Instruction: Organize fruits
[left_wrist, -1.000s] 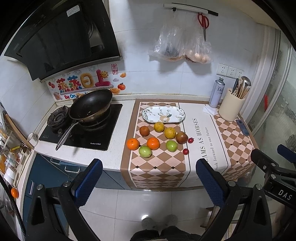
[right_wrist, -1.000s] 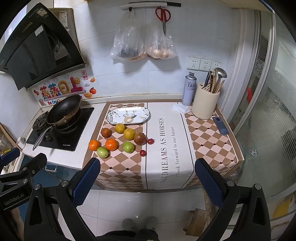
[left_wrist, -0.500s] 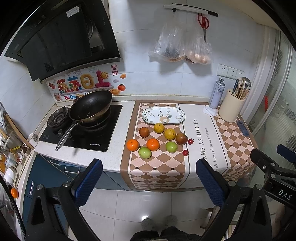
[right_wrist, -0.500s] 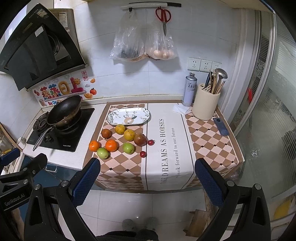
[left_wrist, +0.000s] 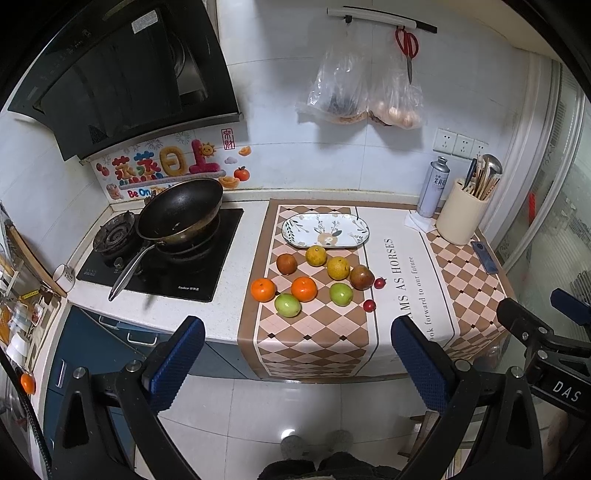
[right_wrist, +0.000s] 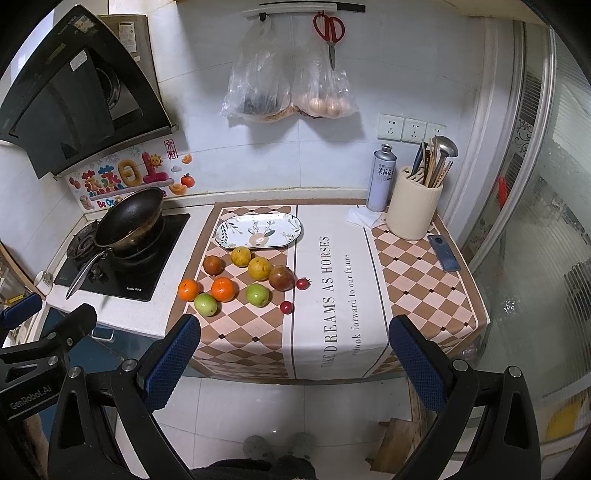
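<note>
Several fruits lie on the checked cloth (left_wrist: 314, 332): two oranges (left_wrist: 304, 288), two green apples (left_wrist: 287, 305), two yellow fruits (left_wrist: 338, 268), a brown fruit (left_wrist: 286, 263), a reddish fruit (left_wrist: 361, 277) and two small red fruits (left_wrist: 369, 305). An empty patterned oval plate (left_wrist: 325, 230) (right_wrist: 258, 230) sits just behind them. The fruits also show in the right wrist view (right_wrist: 222, 289). My left gripper (left_wrist: 297, 354) and right gripper (right_wrist: 293, 354) are both open and empty, held well back from the counter above the floor.
A black wok (left_wrist: 181, 212) sits on the stove at left. A spray can (left_wrist: 436, 186), a utensil holder (left_wrist: 461, 218) and a dark flat object (left_wrist: 484, 256) stand at the counter's right. Bags (left_wrist: 354, 96) and scissors hang on the wall.
Both views have drifted very slightly closer to the counter. Nothing on the counter has moved.
</note>
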